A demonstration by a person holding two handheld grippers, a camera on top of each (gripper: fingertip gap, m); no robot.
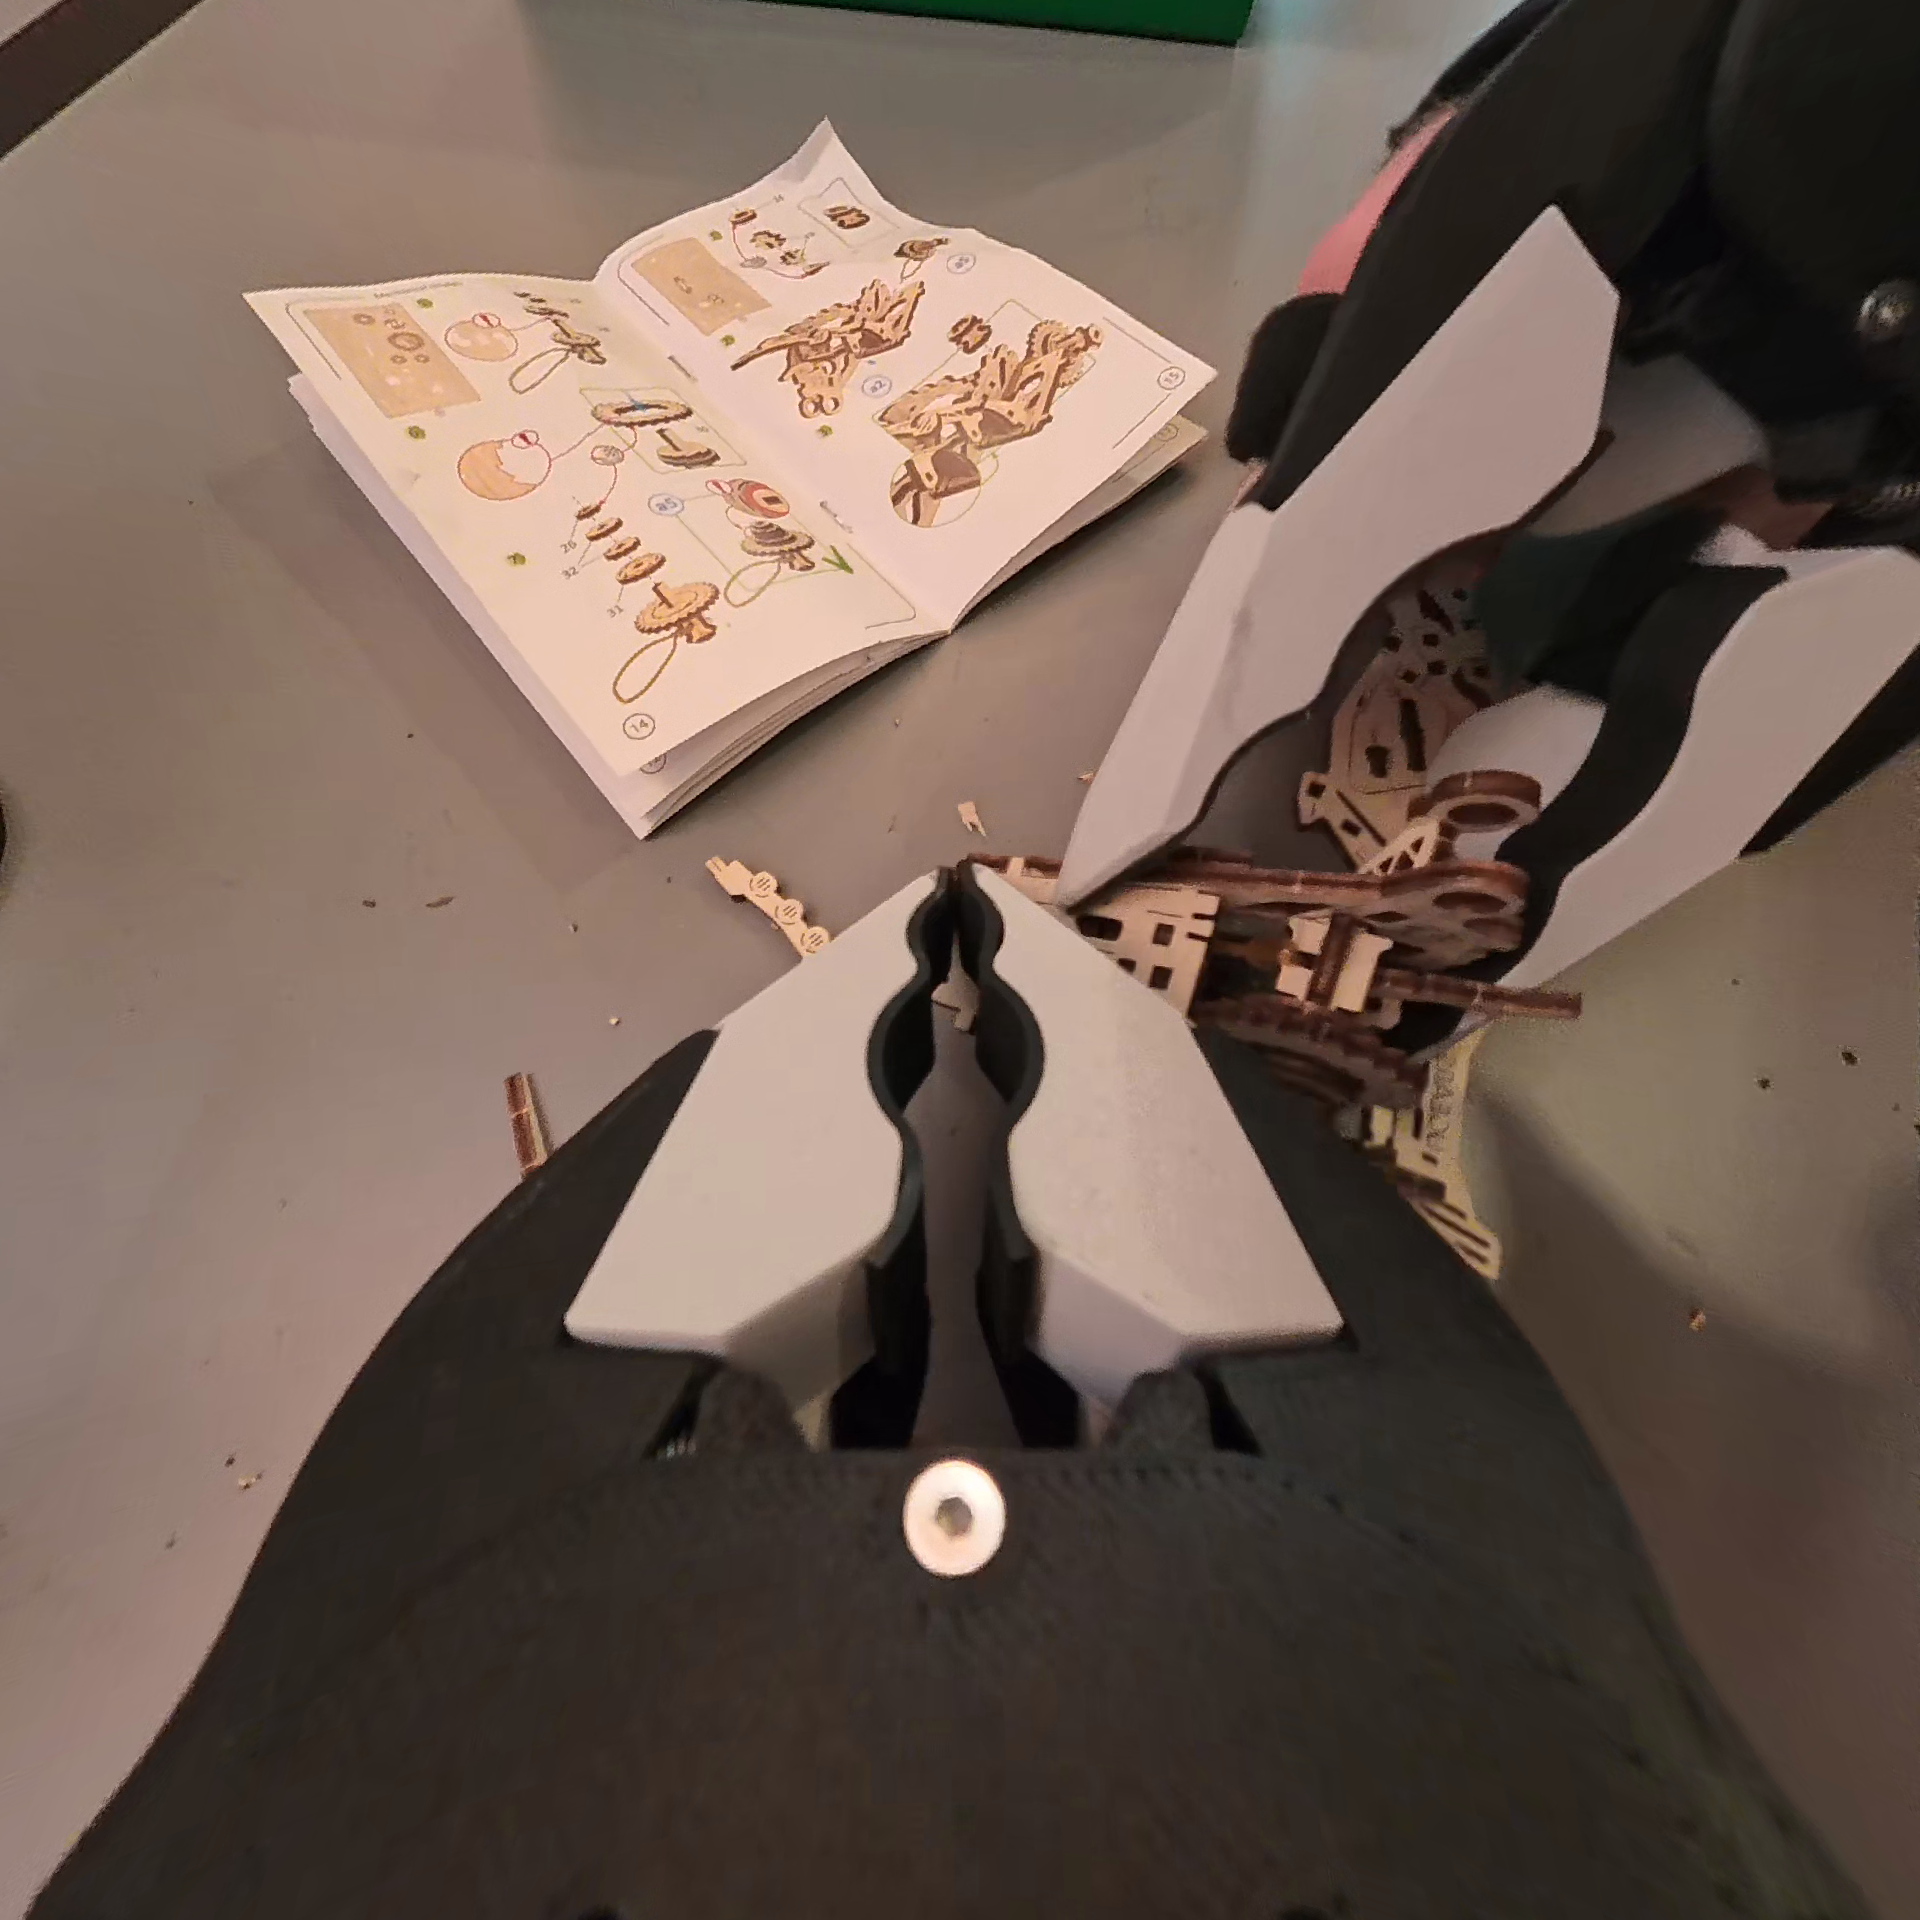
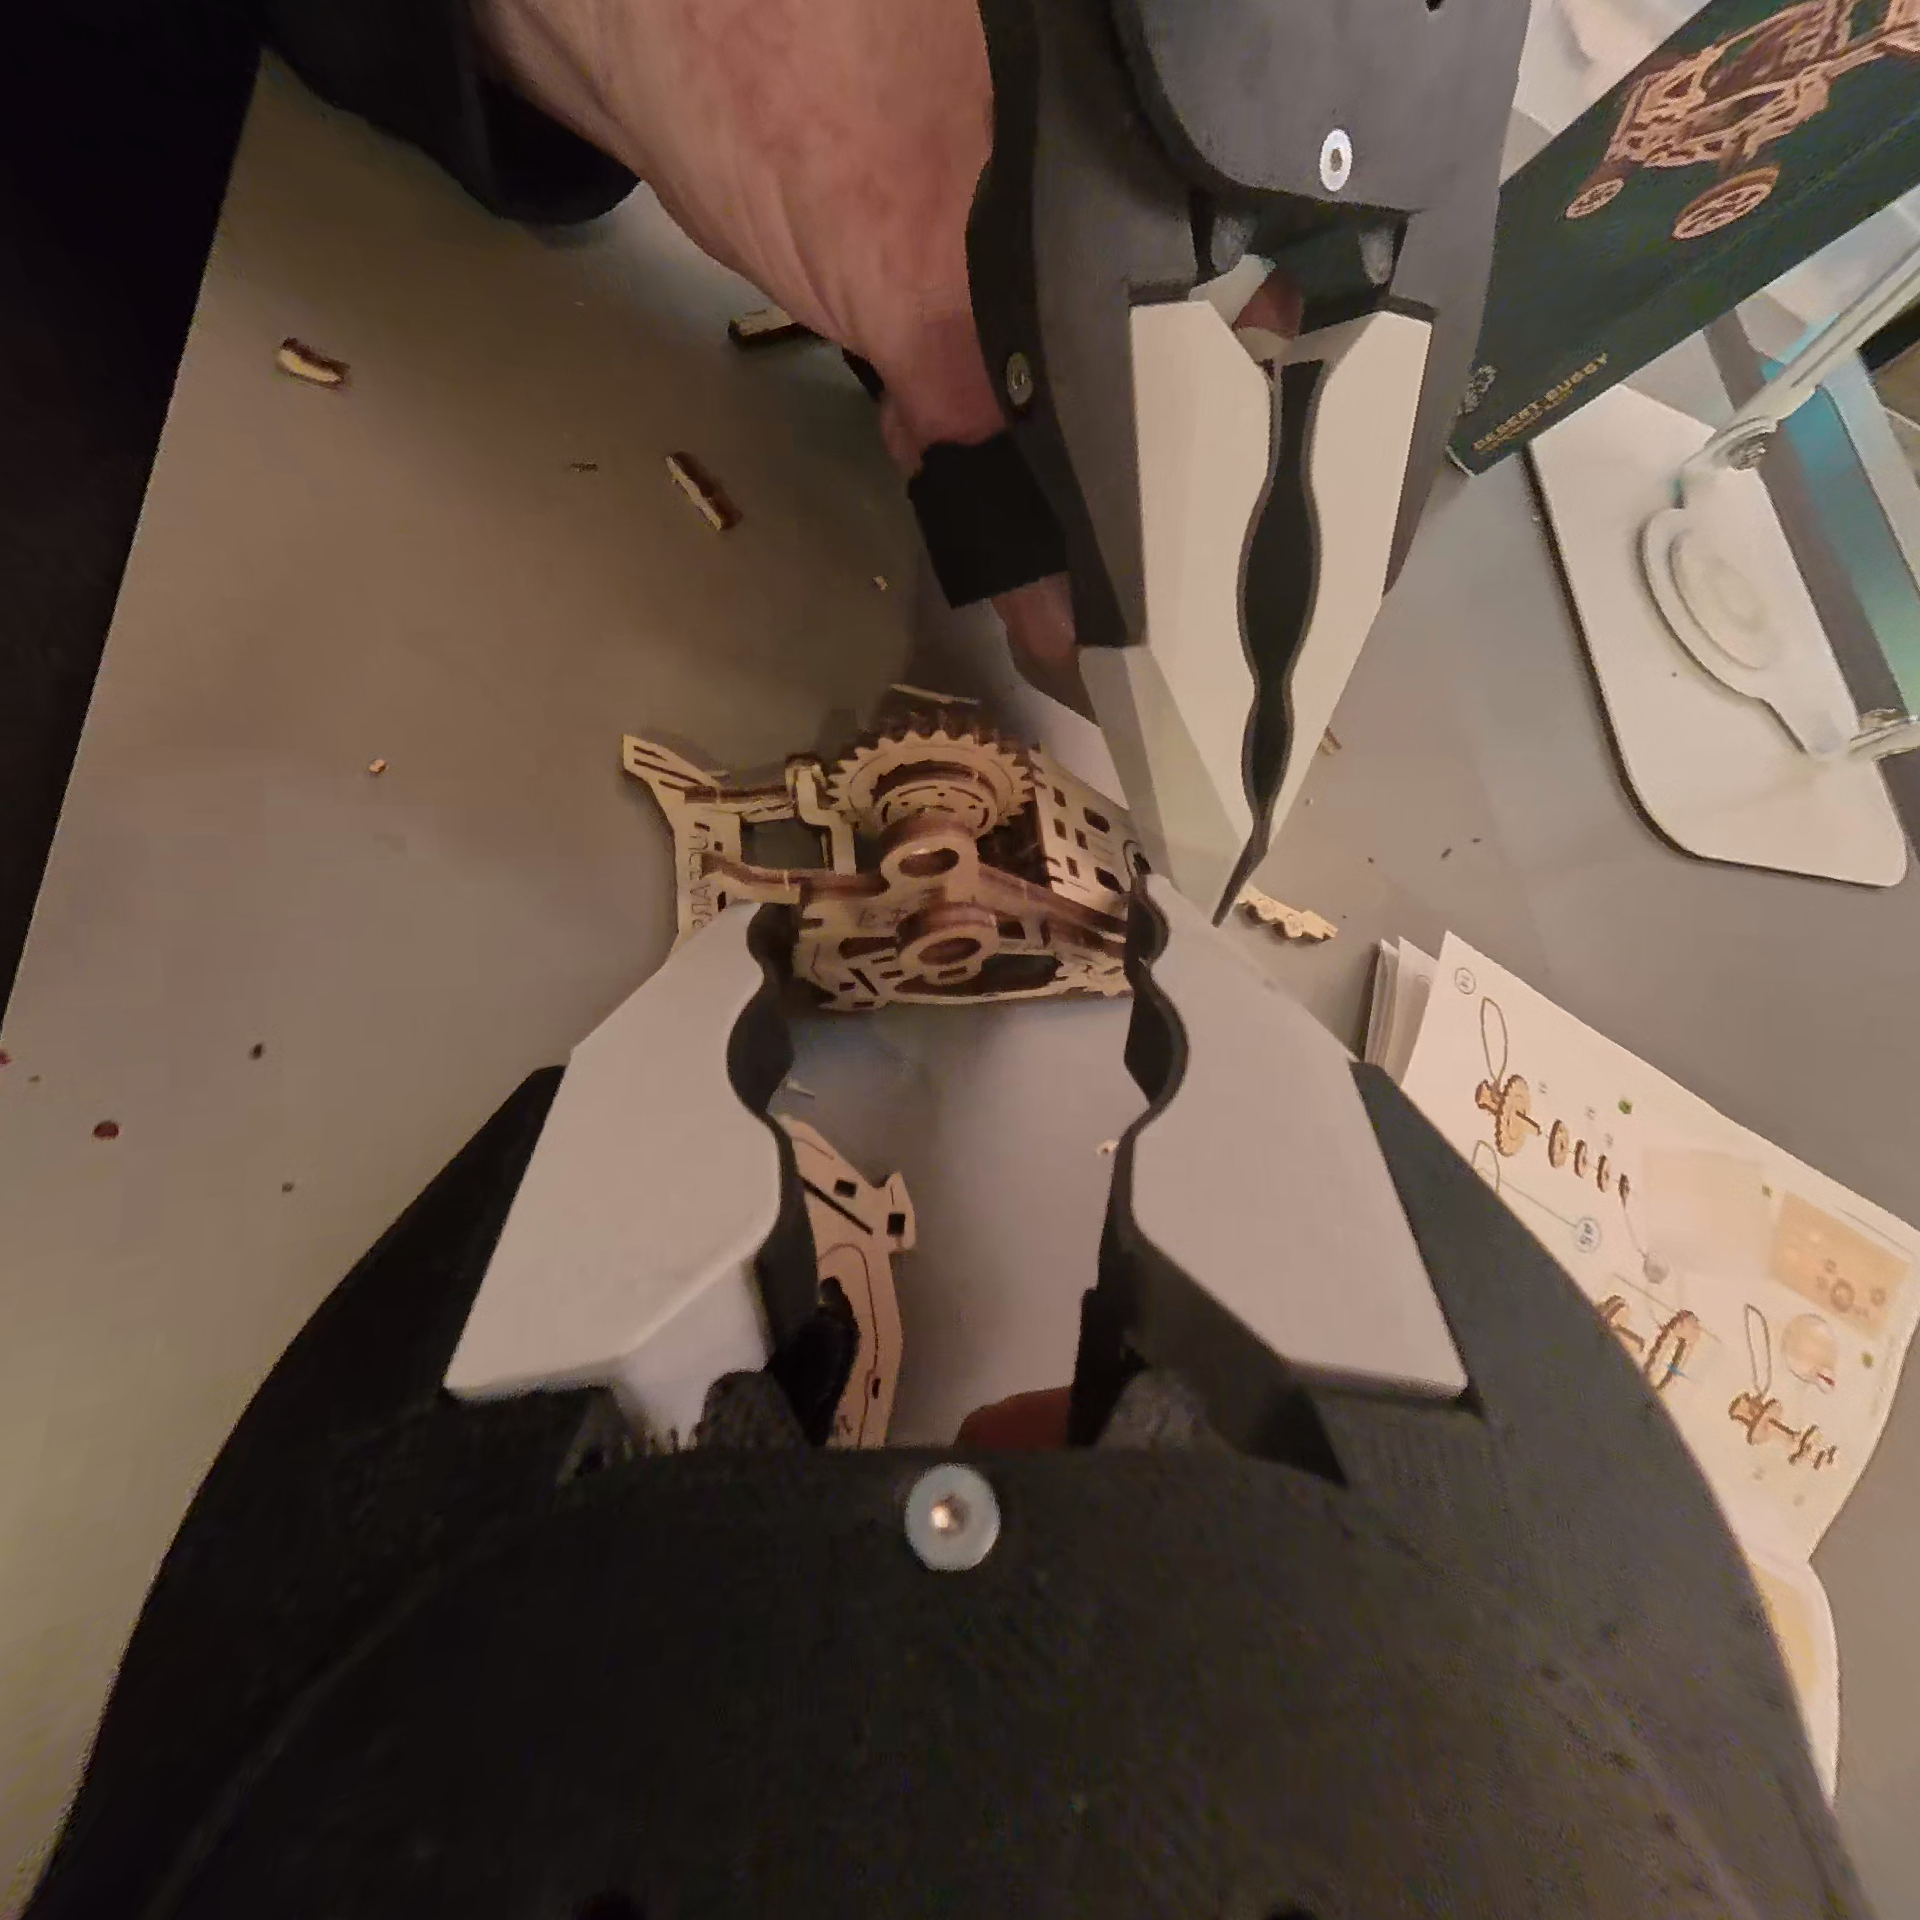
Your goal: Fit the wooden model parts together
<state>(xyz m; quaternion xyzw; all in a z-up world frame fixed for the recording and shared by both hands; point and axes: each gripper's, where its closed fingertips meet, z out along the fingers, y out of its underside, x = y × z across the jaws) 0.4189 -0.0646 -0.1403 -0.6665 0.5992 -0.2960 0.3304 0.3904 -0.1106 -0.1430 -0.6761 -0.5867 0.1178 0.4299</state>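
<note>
A half-built wooden model (image 2: pixel 925 821) with a gear wheel on top lies on the grey table (image 2: pixel 416 675). My right gripper (image 2: pixel 945 914) has its jaws wide, one finger on each side of the model, closed against it. It also shows in the left wrist view (image 1: pixel 1309 914), straddling the model (image 1: pixel 1247 935). My left gripper (image 1: pixel 954 883) is shut, its tip close to the model's left end. In the right wrist view it comes down from above (image 2: pixel 1236 904). A flat wooden part (image 2: pixel 862 1299) lies under my right gripper.
An open instruction booklet (image 1: pixel 727 468) lies left of the model. Small wooden strips (image 1: pixel 769 904) and offcuts (image 2: pixel 707 488) are scattered about. A dark green box (image 2: pixel 1714 208) and a white stand (image 2: pixel 1745 644) sit behind. A person's hand (image 2: pixel 779 156) holds the left gripper.
</note>
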